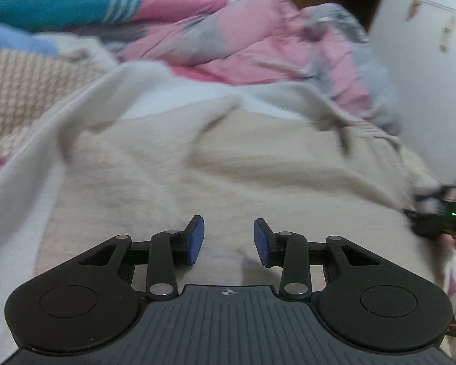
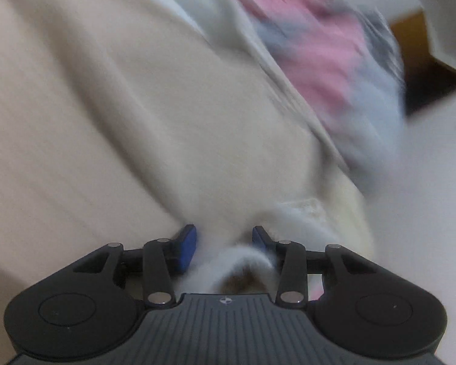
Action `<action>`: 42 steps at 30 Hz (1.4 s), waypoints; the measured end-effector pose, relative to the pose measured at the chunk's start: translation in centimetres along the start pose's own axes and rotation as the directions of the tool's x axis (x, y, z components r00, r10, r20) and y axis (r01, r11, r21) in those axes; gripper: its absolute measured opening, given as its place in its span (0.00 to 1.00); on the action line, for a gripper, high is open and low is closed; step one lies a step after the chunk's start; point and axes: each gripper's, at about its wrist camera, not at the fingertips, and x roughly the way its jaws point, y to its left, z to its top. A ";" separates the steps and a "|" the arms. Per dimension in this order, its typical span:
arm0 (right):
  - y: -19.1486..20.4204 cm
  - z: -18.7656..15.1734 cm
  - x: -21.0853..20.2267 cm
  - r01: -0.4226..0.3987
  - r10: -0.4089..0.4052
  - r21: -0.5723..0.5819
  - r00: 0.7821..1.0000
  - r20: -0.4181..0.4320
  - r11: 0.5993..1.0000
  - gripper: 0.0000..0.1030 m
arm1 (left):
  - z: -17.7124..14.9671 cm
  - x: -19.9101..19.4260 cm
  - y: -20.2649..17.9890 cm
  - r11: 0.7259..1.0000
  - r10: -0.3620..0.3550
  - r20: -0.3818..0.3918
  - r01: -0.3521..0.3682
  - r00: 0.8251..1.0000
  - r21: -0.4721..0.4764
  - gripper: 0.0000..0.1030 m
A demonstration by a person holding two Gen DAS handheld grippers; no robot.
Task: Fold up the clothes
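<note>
Beige garment, spread, rumpled; pink quilt borders far edge; left gripper parted, empty; right gripper parted (fabric fold between).

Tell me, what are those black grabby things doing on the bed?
A person is folding clothes with two tools. The left hand-held gripper is open over a beige fleecy garment spread on the bed, holding nothing. The right hand-held gripper has a fold of the same beige cloth between its open fingers. A rumpled pink and grey quilt lies behind. The picture is blurry.
</note>
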 end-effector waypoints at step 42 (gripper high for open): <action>3.5 21.6 4.7 -0.712 0.639 0.074 0.667 0.384 0.698 0.11 | 3.2 5.0 -0.4 0.963 0.268 0.057 -0.267 0.962 -0.030 0.32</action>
